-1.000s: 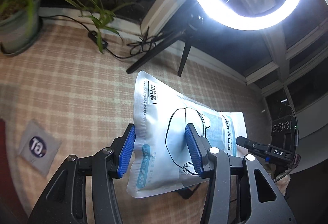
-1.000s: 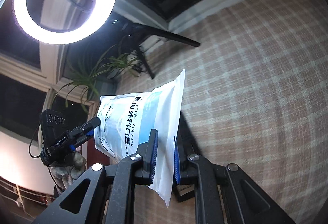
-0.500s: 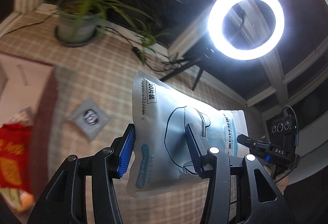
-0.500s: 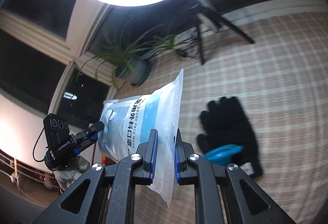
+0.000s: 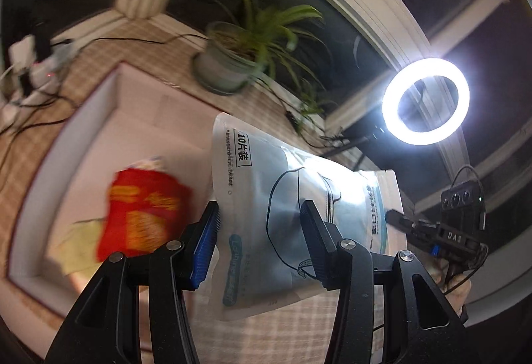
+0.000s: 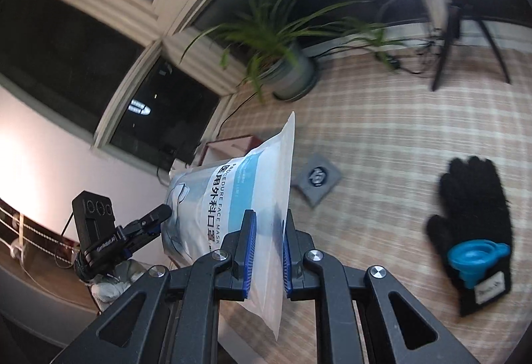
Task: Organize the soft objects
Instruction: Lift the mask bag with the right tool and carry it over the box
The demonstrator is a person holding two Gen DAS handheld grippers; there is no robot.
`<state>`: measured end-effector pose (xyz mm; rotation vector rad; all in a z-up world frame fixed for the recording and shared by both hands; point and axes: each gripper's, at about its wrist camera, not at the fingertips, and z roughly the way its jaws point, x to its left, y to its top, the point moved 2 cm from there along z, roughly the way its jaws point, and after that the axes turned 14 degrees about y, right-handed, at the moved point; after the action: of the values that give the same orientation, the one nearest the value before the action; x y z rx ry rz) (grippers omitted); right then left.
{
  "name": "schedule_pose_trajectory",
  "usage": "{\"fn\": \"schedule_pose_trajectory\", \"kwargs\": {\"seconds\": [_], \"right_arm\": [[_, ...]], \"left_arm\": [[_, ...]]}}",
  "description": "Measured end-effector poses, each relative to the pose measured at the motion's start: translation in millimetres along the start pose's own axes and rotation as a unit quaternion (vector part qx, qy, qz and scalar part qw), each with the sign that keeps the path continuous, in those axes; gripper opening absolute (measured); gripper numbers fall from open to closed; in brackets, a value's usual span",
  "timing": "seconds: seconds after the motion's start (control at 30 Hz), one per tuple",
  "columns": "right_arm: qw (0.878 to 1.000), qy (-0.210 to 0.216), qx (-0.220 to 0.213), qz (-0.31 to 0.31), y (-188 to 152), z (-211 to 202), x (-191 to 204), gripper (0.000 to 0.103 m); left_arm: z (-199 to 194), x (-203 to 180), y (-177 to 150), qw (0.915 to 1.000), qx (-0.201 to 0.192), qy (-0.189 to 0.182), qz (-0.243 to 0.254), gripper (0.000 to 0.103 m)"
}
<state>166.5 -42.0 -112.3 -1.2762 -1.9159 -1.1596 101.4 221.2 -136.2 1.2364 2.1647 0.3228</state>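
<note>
Mask pouch [image 5: 292, 217] hangs in the air between my two grippers, now over the near edge of the white box [image 5: 99, 117]; a second ago only bare checked cloth [image 6: 382, 137] and a small grey sachet [image 6: 317, 177] lay beneath it. Left gripper [image 5: 259, 244]: fingers half spread, clamped across the pouch's width. Right gripper [image 6: 267, 256]: fingers fully closed, pinching its sealed edge. Box sits at 10 o'clock of the pouch in the left view and holds a red packet [image 5: 143, 214] plus something yellow. Judgement: carry leg nearly complete; lowering and release remain. Black glove [image 6: 472, 231] with a blue cup [image 6: 472, 256] on it is still on the cloth, at 3 o'clock in the right view, unsorted.
</note>
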Motion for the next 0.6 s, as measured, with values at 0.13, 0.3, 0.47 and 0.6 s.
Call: {"fn": "schedule_pose_trajectory", "kwargs": {"seconds": [0.13,0.3,0.47,0.6], "right_arm": [[0.999,0.004,0.028,-0.017,9.6,39.7,21.3,0.013],[0.996,-0.005,0.071,-0.053,25.3,94.8,47.3,0.013],[0.992,-0.017,0.102,-0.073,41.4,144.9,57.5,0.013],[0.988,-0.025,0.124,-0.09,52.4,176.7,57.6,0.013]], "left_arm": [[-15.1,32.6,-6.9,0.9995,-0.01,0.01,-0.028,0.047],[-33.3,68.9,-19.6,0.9973,-0.022,0.035,-0.061,0.047],[-39.6,93.4,-28.4,0.995,-0.024,0.051,-0.082,0.047],[-39.3,103.8,-31.6,0.9937,-0.022,0.06,-0.092,0.047]]}}
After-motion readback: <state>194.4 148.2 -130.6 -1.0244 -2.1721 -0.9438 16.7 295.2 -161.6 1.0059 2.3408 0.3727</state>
